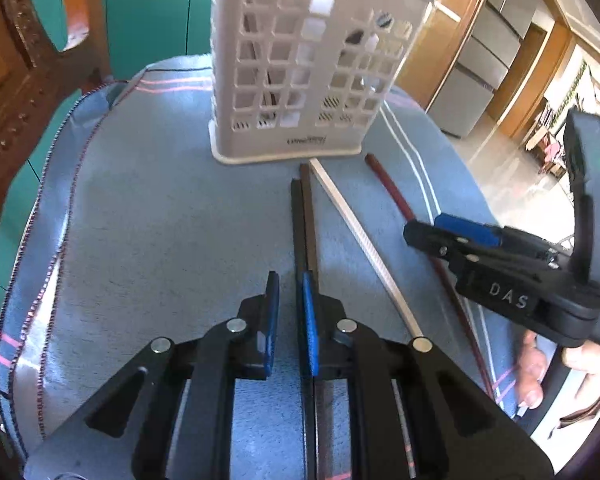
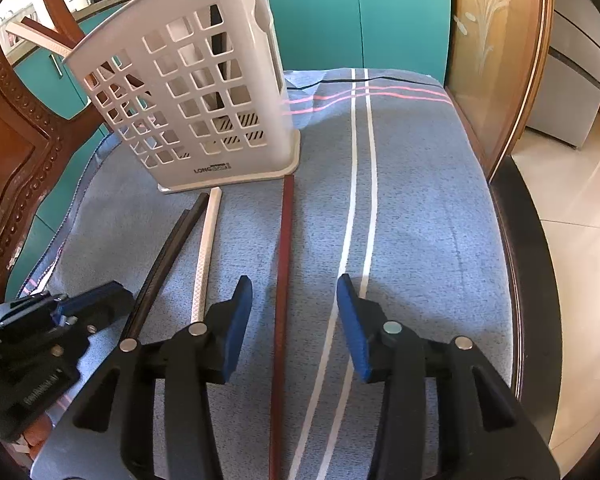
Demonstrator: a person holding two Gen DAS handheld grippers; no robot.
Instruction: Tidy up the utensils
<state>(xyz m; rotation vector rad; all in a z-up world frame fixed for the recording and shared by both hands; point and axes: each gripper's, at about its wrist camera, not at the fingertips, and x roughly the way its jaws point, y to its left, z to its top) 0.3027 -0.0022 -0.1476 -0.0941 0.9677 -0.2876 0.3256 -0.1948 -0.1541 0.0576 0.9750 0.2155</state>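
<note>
A white slotted utensil holder [image 1: 304, 72] stands upright on a blue cloth [image 1: 160, 220]; it also shows in the right wrist view [image 2: 196, 96] with sticks inside. In front of it lie two dark chopsticks [image 1: 303, 220], a white chopstick [image 1: 352, 224] and a red-brown chopstick [image 1: 392, 192]. My left gripper [image 1: 290, 292] is slightly open, empty, just left of the dark pair. My right gripper [image 2: 294, 292] is open, straddling the red-brown chopstick [image 2: 284, 264] just above the cloth. The dark pair [image 2: 168, 256] and white one [image 2: 206, 256] lie to its left.
A carved wooden chair back [image 2: 16, 152] rises at the left. Teal cabinet doors [image 2: 360, 12] stand behind the cloth. A wood-framed glass panel [image 2: 496, 52] is at the right, with tiled floor [image 2: 572, 216] beyond the table's dark edge [image 2: 528, 264].
</note>
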